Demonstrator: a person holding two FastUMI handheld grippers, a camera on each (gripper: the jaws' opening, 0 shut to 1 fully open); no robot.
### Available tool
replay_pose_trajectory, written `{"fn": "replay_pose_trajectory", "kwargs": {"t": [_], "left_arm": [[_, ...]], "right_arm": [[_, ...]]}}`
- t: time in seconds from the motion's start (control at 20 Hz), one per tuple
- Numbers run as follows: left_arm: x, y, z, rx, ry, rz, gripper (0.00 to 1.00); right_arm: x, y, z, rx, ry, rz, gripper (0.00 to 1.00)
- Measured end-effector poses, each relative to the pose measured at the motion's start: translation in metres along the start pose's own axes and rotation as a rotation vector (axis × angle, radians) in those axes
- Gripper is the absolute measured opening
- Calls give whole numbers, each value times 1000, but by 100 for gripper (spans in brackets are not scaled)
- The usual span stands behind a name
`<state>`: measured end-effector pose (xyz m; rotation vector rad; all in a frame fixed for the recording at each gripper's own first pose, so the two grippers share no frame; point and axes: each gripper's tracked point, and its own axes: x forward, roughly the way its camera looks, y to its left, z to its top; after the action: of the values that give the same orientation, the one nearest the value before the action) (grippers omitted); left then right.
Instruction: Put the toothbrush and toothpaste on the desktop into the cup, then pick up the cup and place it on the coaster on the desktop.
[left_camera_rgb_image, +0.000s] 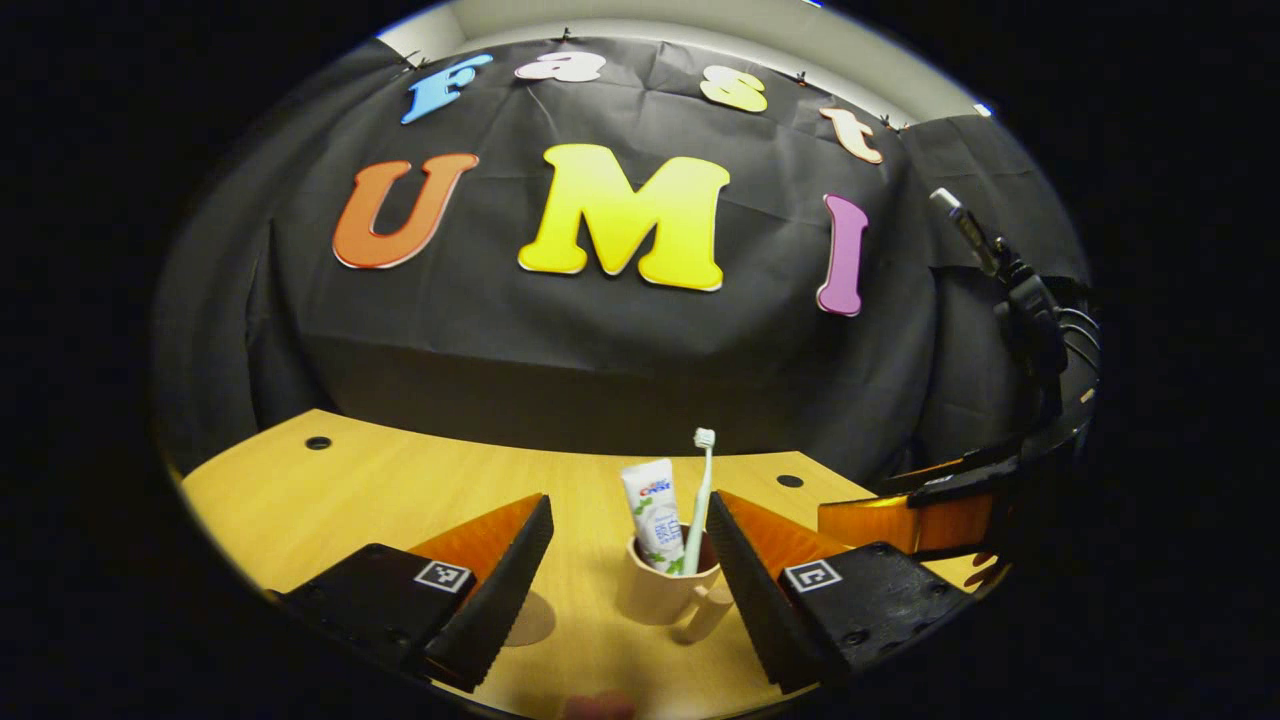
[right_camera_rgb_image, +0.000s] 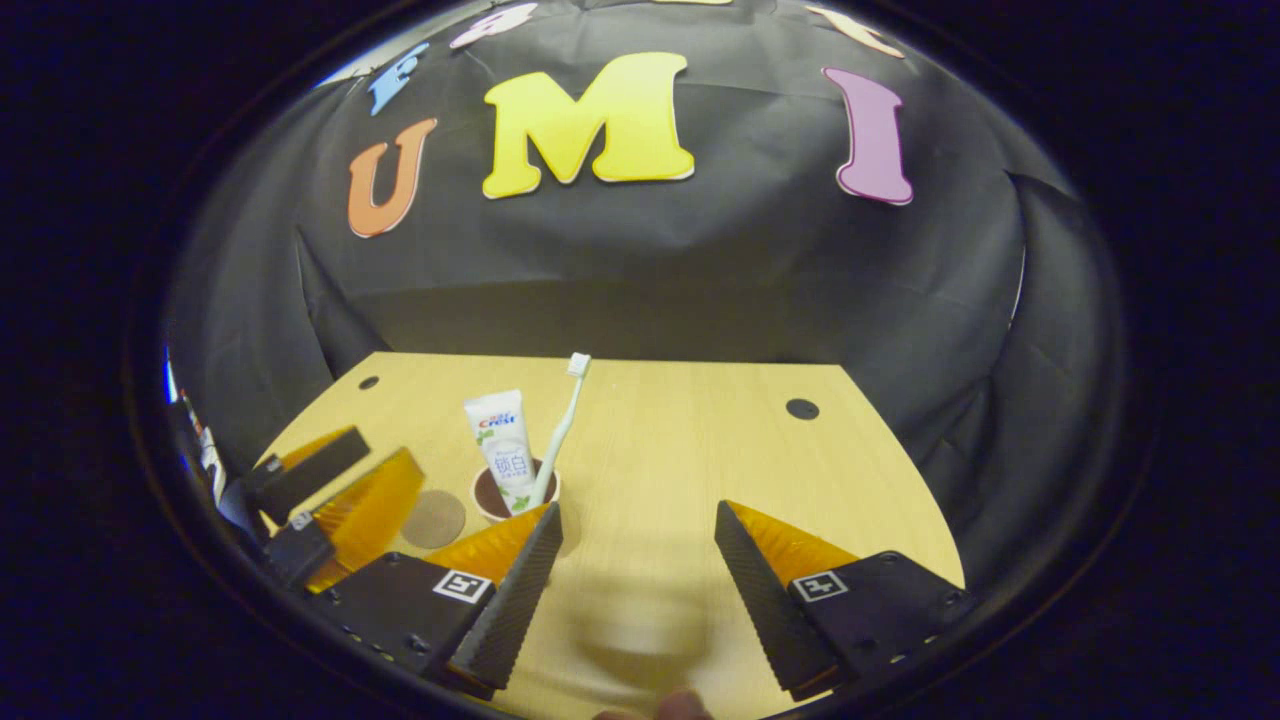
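Between the spread left gripper (left_camera_rgb_image: 628, 570), cup (left_camera_rgb_image: 665, 592) with toothbrush (left_camera_rgb_image: 700, 500), toothpaste (left_camera_rgb_image: 650, 515), right gripper (right_camera_rgb_image: 637, 580) released, coaster (right_camera_rgb_image: 434, 518) beside.

Cup (left_camera_rgb_image: 665, 595): beige outside, dk brown inside. Toothpaste (left_camera_rgb_image: 650, 512): white tube w/ red-blue logo, green leaf print. Toothbrush (left_camera_rgb_image: 700, 500): pale mint-white. Coaster (right_camera_rgb_image: 433, 518): brown, plain. Worktop (right_camera_rgb_image: 660, 440): lt wood grain, black holes.

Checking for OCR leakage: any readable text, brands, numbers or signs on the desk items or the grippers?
toothpaste tube: a printed label with a logo, not quoted here; its fine print is too small to read.
left gripper, right gripper: square coded markers, no words.
toothbrush, cup, coaster: no text seen.
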<state>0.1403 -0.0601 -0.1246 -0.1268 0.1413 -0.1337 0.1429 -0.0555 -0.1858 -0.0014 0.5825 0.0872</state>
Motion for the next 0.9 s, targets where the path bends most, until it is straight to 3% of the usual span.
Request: {"fn": "replay_pose_trajectory", "kwargs": {"t": [0.45,0.9], "left_arm": [[-82,111,67,28,-21,226,98],[-111,160,75,1,-14,329,98]], "right_arm": [[17,75,-25,-35,396,57,94],[62,90,-62,-90,642,6,95]]}}
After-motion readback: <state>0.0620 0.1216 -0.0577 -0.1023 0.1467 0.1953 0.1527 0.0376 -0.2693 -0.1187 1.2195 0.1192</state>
